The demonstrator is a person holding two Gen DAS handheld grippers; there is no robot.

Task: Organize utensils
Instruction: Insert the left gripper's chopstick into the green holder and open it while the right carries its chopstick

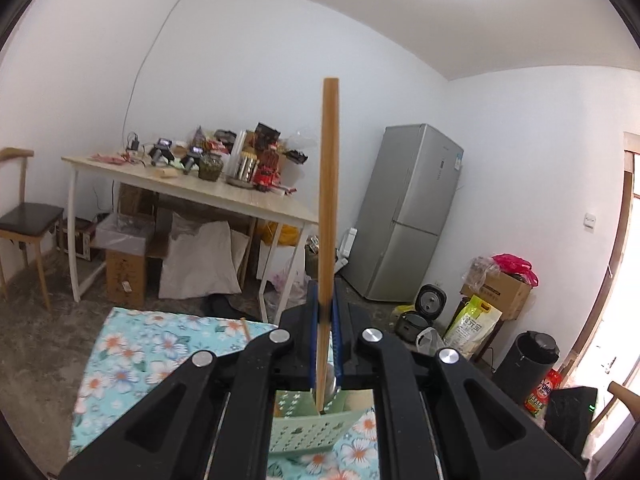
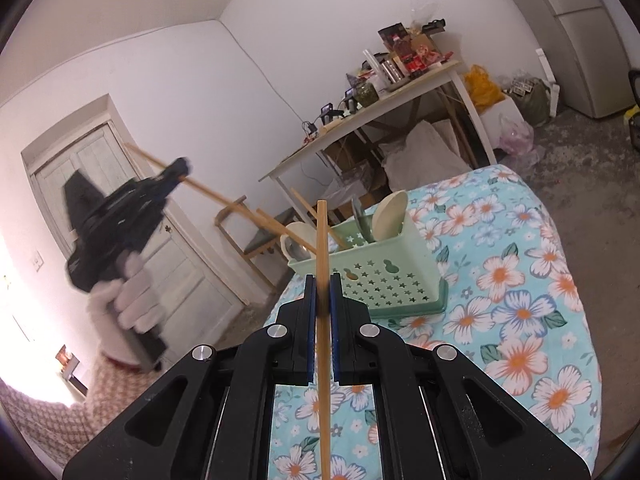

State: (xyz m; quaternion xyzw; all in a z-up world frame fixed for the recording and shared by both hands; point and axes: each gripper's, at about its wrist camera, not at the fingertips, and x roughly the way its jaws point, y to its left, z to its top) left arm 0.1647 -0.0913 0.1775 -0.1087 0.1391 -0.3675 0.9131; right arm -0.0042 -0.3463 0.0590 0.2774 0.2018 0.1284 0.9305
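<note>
1. My left gripper (image 1: 325, 312) pinches a chopstick (image 1: 328, 200) whose lower end hides inside the green caddy (image 2: 384, 276).
2. My right gripper (image 2: 323, 292) clamps a second chopstick (image 2: 322, 320), raised just before the caddy.

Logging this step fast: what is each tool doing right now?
Left tool: closed on a wooden chopstick.
Right tool: closed on another chopstick.
</note>
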